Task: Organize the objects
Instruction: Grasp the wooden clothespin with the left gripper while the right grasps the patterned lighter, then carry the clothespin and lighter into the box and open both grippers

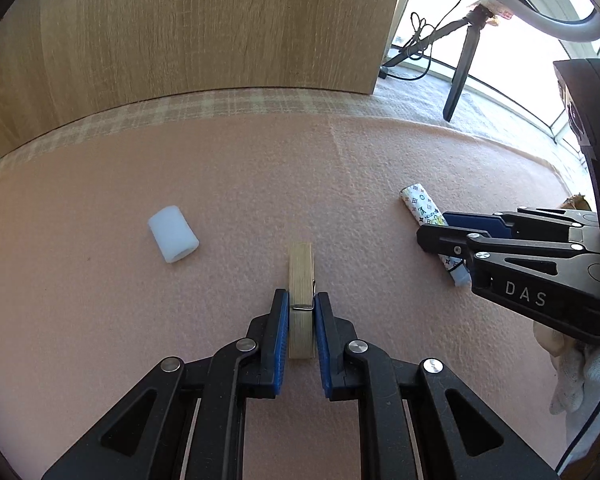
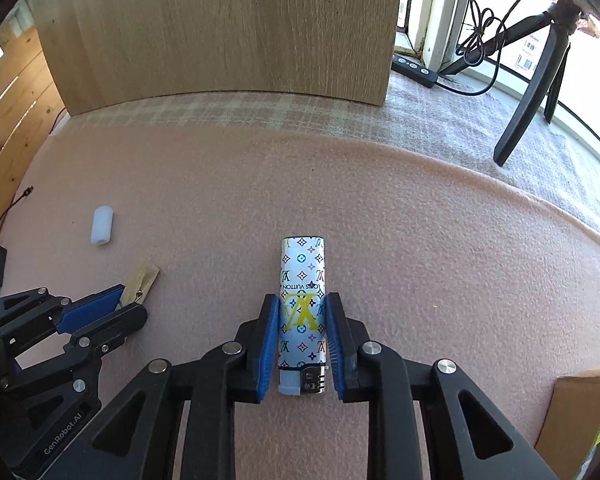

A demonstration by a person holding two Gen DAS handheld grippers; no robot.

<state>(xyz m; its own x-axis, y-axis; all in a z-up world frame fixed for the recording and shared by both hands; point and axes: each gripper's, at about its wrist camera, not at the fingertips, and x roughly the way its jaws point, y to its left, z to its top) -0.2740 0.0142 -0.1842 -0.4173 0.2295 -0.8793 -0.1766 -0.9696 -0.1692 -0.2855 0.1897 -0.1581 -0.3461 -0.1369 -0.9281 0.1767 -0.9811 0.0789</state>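
**Both jaws closed on their objects**

The left gripper [image 1: 301, 308] has its jaws shut on the clothespin [image 1: 301, 280], blue pads pressed to its two long sides near the spring. The right gripper [image 2: 302, 320] has its jaws around the lighter [image 2: 302, 304], pads against its sides.

Three loose things lie on the pink surface [image 1: 100, 320]: one wooden clothespin, one patterned lighter, one white plastic tube [image 1: 173, 234].

The clothespin lies flat at the near middle, long axis running near to far. The lighter lies flat to its right, metal head at the near end. The tube lies far left, apart.

Both grippers tilt steeply down, side by side.
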